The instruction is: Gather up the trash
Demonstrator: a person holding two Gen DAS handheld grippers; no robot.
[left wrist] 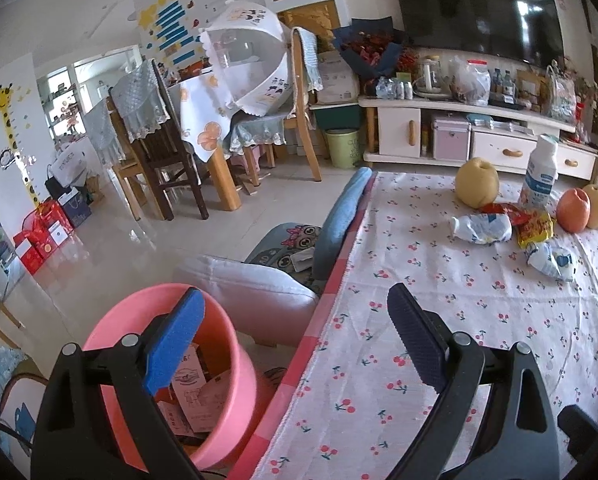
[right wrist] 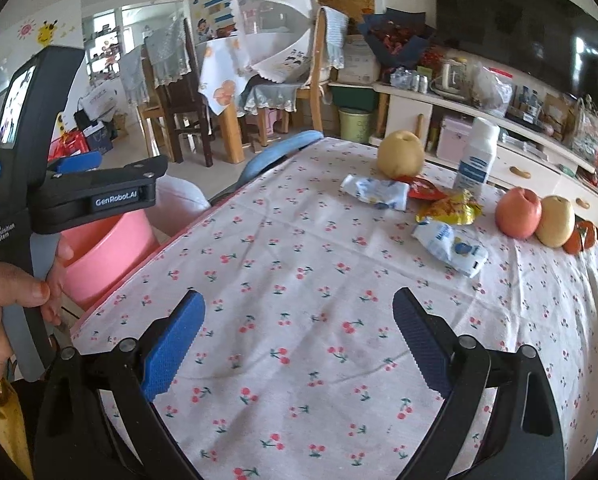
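Blue ribbed pads of the left gripper stand wide apart and empty, one over the round pink plastic bin of paper scraps beside the table, the other over the cherry-print tablecloth; the right gripper gapes empty over the same cloth. Nothing blocks the trash far across: two crumpled white pouches, a yellow foil wrapper and a red one, ringed by round fruit and an upright white bottle.

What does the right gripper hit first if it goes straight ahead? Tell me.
Nothing on the near cloth. The open right gripper points toward the crumpled white wrapper in front of the pear, probably the first thing met, though depth is unclear.
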